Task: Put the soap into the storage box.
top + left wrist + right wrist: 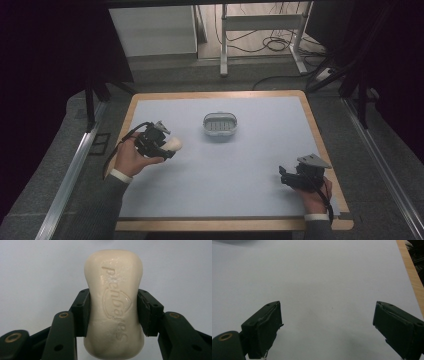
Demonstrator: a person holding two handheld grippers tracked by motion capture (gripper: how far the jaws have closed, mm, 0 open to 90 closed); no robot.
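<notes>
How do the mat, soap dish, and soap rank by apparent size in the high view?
1. Mat, by far the largest.
2. Soap dish.
3. Soap, partly hidden in the left tool, so its rank is less sure.

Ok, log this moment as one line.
left gripper: shut on soap bar | right gripper: open, nothing held, over mat | soap dish: mid-table, nothing in it

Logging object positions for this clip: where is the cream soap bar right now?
The cream embossed soap bar is clamped between the left gripper's black jaws at the left of the high view, left of and nearer than the small grey slotted soap dish.
</notes>
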